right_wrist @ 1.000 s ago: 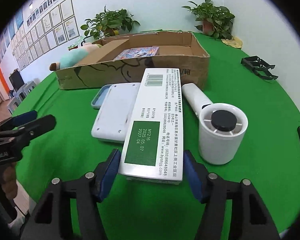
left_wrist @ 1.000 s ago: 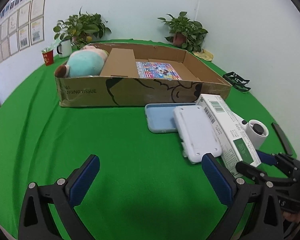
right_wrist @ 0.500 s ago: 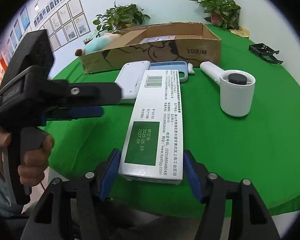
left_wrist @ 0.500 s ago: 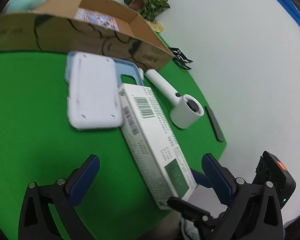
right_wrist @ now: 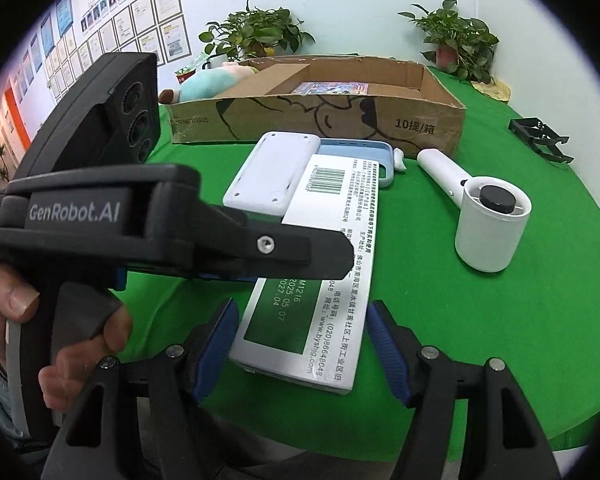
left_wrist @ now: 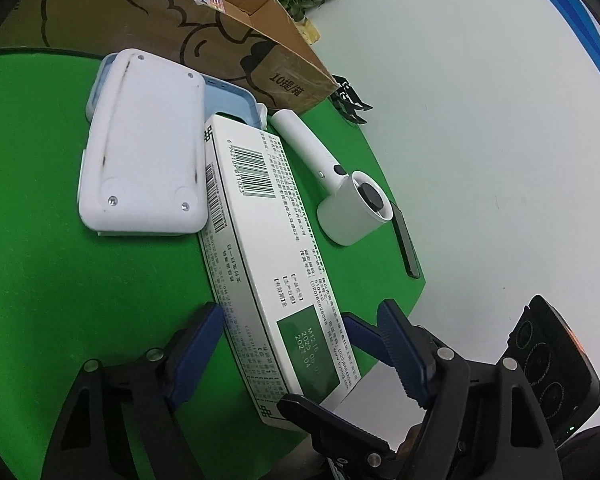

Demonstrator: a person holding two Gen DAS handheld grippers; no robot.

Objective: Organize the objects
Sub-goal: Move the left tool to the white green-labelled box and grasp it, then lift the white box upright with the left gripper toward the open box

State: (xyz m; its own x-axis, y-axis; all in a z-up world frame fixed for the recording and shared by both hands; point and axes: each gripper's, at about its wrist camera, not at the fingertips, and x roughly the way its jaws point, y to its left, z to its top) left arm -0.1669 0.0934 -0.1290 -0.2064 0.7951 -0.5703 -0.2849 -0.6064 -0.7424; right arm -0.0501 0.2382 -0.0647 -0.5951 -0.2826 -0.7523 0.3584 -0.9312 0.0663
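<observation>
A long white box [left_wrist: 260, 240] with a barcode and a green panel lies on the green table, its near end out over the table's edge. My right gripper [right_wrist: 300, 344] is shut on that near end, with a blue pad [left_wrist: 360, 334] against each long side. My left gripper [left_wrist: 300, 340] reaches in from the left, just behind the right one. Its jaws are closing, with the box [right_wrist: 320, 280] between them; the right pad stands clear of the box. A person's hand [right_wrist: 20, 312] holds the left gripper's handle.
A flat white device [left_wrist: 140, 148] lies on a blue phone case [left_wrist: 236, 100], touching the box's far end. A white handheld fan [left_wrist: 352, 208] lies to the right, a black slab [left_wrist: 406, 244] past it. Behind stands a cardboard carton [right_wrist: 320, 120] holding a plush toy [right_wrist: 212, 84].
My left gripper swung right and down onto the box's near end, and its jaws narrowed. My right gripper drew the box back to the table's front edge.
</observation>
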